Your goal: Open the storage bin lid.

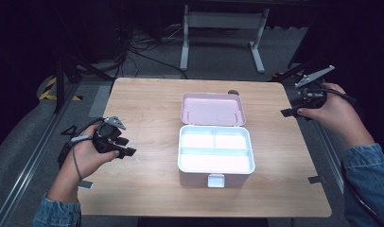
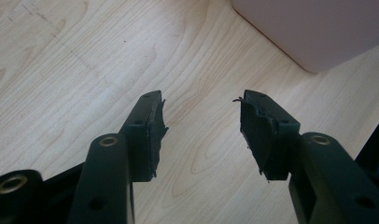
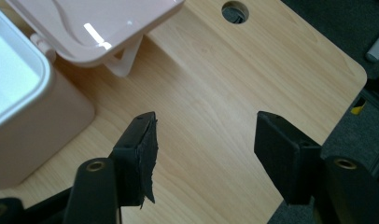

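Note:
A pink box [image 1: 216,177] stands open at the middle of the wooden table [image 1: 147,104]. Its lid [image 1: 213,109] leans back behind it, and a white divided tray [image 1: 214,151] sits inside with nothing in it. To the box's left, my left gripper [image 1: 126,147] is low over the table, open, with bare wood between its jaws [image 2: 201,107] and a box corner [image 2: 318,32] ahead. My right gripper [image 1: 292,106] is open over the table's right edge. Between its jaws [image 3: 206,126] lies bare wood, with the box [image 3: 33,126] and lid [image 3: 94,28] to the left.
A round cable hole [image 3: 235,11] pierces the table just behind the lid, also seen from above [image 1: 233,92]. Beyond the table stand a white desk frame [image 1: 223,28] and loose cables on the grey floor. Metal rails run along the floor on the left.

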Action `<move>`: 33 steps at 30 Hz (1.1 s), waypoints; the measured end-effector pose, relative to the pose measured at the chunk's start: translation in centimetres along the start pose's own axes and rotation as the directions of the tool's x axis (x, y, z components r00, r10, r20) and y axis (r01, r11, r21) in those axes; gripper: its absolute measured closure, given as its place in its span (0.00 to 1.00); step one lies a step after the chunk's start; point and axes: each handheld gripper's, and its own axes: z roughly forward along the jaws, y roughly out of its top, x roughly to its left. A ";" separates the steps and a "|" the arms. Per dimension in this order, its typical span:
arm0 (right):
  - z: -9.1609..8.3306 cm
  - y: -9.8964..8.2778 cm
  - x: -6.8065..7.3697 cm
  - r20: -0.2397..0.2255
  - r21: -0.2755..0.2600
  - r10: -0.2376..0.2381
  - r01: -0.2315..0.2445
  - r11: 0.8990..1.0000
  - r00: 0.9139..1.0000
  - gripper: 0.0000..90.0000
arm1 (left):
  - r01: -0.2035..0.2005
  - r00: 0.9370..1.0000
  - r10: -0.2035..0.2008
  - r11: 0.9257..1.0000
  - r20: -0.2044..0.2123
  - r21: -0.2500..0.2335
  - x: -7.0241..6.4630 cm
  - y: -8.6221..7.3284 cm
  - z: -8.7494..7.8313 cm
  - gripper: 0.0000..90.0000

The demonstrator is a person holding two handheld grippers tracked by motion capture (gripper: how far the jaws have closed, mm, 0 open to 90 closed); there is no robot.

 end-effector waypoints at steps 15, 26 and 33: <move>-0.6 -6.9 1.2 -0.007 -0.003 0.067 -0.067 0.998 0.998 0.45 | 0.080 0.997 -0.079 0.995 0.014 -0.055 0.2 -2.9 0.3 0.55; 1.2 -10.0 2.6 -0.022 -0.030 0.106 -0.106 0.994 0.994 0.45 | 0.147 0.988 -0.149 0.988 -0.038 -0.052 0.7 -3.8 0.8 0.55; 3.2 -11.6 3.6 -0.012 0.003 0.142 -0.142 0.990 0.990 0.44 | 0.161 0.986 -0.163 0.986 -0.046 -0.041 0.9 -4.1 1.4 0.54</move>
